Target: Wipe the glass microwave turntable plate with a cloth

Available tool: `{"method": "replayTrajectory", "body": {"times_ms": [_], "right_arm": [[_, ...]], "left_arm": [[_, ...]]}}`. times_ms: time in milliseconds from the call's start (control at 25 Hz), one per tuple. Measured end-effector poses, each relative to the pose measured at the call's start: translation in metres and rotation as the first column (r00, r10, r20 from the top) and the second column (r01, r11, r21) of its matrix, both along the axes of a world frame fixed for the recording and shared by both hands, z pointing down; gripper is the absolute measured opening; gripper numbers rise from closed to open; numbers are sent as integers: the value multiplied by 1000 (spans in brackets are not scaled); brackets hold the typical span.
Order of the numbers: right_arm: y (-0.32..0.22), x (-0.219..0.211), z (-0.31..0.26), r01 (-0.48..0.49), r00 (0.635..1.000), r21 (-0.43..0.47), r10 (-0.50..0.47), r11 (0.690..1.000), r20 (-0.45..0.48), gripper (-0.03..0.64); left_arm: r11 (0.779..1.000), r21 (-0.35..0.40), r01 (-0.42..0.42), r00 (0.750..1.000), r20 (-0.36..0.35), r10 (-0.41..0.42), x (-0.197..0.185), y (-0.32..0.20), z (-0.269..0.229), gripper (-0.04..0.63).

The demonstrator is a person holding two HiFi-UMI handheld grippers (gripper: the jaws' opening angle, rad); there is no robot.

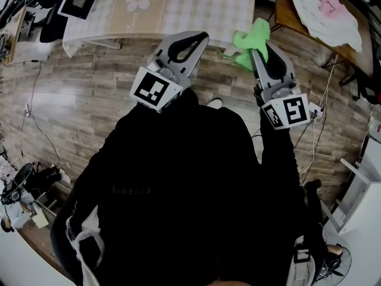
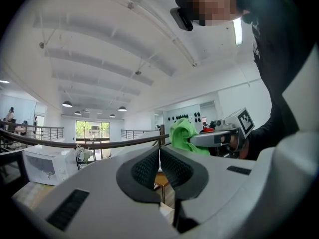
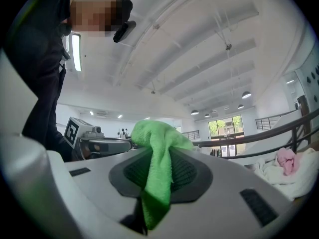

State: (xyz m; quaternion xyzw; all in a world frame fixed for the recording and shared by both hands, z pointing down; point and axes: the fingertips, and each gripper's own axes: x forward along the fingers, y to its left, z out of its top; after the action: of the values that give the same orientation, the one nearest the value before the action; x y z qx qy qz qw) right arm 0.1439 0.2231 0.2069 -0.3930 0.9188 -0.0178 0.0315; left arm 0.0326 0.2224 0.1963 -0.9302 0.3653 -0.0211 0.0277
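- The table (image 1: 196, 11) with the checked, flowered cover lies ahead of the person, near but not yet within reach. Judged from that, the step is the approach; wiping has not begun.
- A white microwave (image 2: 47, 164) stands on a surface off to the side in the left gripper view. The glass plate shows in no view. It may sit inside that oven, so finding it comes first, before the cloth goes anywhere.
- The left gripper (image 1: 201, 39) is held up in front of the chest with its ribbed pads pressed together and nothing between them. It will probably have to open to draw the plate out or to steady its rim. Glass is slick and brittle, so it should take the rim gently and keep the plate flat.
- The right gripper (image 1: 257, 55) is raised just beside the left and points up and forward. Its jaws are clamped on the cloth (image 3: 158, 178).
- The green cloth is pinched through its middle: a wad stands above the jaw tips and a tail hangs down between the pads. The grip looks secure.
- To wipe well, tip the right gripper down so that the wad, not the hard jaw tips, meets the glass. Then sweep in overlapping passes from the middle out to the rim.
- Watch that the hanging tail does not drag or snag along the way.
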Motion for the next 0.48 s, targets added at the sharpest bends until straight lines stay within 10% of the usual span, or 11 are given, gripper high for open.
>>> {"method": "replayTrajectory", "body": {"times_ms": [480], "right_arm": [[-48,-11,19,-19,1000,-41,18,999,-15,91]], "left_arm": [[999,-47,-19,1000,-5,19,-8,-52,21,21]]}}
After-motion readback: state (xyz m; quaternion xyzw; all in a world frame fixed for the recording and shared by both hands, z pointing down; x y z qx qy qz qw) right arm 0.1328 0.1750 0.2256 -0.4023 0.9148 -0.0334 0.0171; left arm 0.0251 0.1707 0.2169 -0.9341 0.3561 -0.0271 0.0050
